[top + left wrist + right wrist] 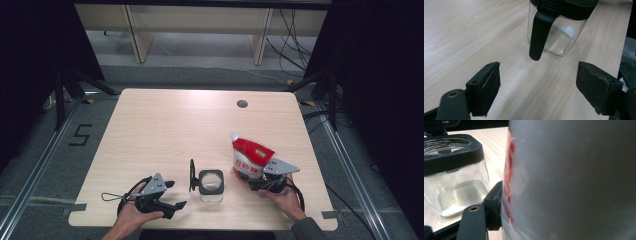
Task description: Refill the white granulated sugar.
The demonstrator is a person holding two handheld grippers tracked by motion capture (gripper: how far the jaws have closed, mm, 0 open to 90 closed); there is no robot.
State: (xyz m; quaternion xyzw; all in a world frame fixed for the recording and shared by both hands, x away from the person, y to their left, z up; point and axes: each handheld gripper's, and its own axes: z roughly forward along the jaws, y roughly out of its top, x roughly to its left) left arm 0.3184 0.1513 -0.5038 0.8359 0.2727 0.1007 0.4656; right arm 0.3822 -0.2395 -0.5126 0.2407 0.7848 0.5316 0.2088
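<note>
A clear glass jar (211,184) with a black square rim stands near the table's front edge, its black lid (192,175) flipped up on the left side. A little white powder lies on the jar's bottom (451,210). A red and white pouch (251,159) stands upright just right of the jar, and my right gripper (254,178) is shut on its lower part. In the right gripper view the pouch (574,180) is close up, with one black finger (494,205) against it. My left gripper (175,194) is open left of the jar (564,37), holding nothing.
The light wooden table (165,125) has a round cable hole (242,104) at the back right. Dark curtains and stands flank both sides. A desk's legs and cables are on the floor beyond the far edge.
</note>
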